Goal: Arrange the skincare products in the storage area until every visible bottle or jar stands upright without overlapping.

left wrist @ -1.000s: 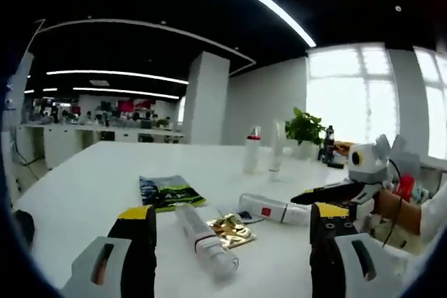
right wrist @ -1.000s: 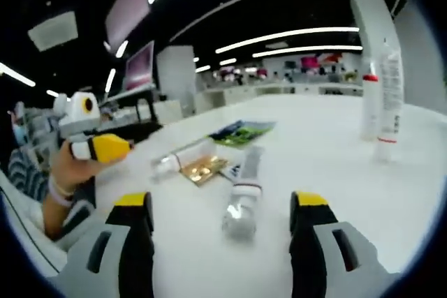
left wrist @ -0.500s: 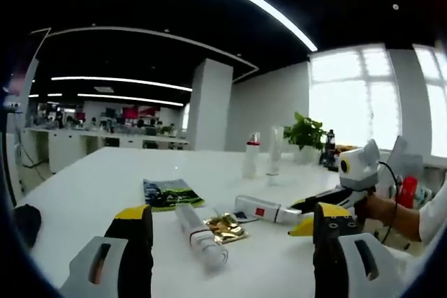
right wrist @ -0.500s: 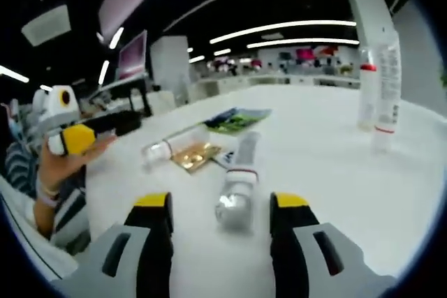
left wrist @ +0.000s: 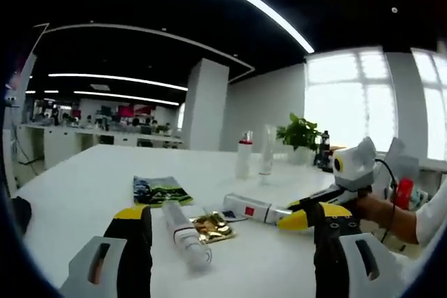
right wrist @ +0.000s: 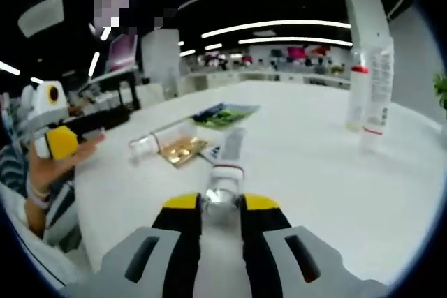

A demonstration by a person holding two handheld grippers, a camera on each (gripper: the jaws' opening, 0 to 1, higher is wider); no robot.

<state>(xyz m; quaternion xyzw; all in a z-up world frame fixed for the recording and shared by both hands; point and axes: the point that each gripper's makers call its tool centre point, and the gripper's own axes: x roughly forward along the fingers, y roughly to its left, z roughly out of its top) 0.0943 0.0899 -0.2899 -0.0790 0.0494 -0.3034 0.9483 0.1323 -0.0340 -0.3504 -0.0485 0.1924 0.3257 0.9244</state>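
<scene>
Your right gripper (right wrist: 221,209) pinches the silver cap of a white tube (right wrist: 225,176) lying flat on the surface (right wrist: 314,172) | your left gripper (left wrist: 230,225) gapes wide, nearest a second lying tube (left wrist: 183,235) | gold packet (left wrist: 211,225) beyond | two bottles (right wrist: 369,99) upright, far.

White table (left wrist: 77,186), green potted plant (left wrist: 299,132), white pillar (left wrist: 204,106), bright windows (left wrist: 342,99)

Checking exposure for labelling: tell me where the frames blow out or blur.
Left gripper view: the window is blown out; far office soft. Right gripper view: ceiling strip lights glare, and the tube's silver cap between the right tongs is blurred.
</scene>
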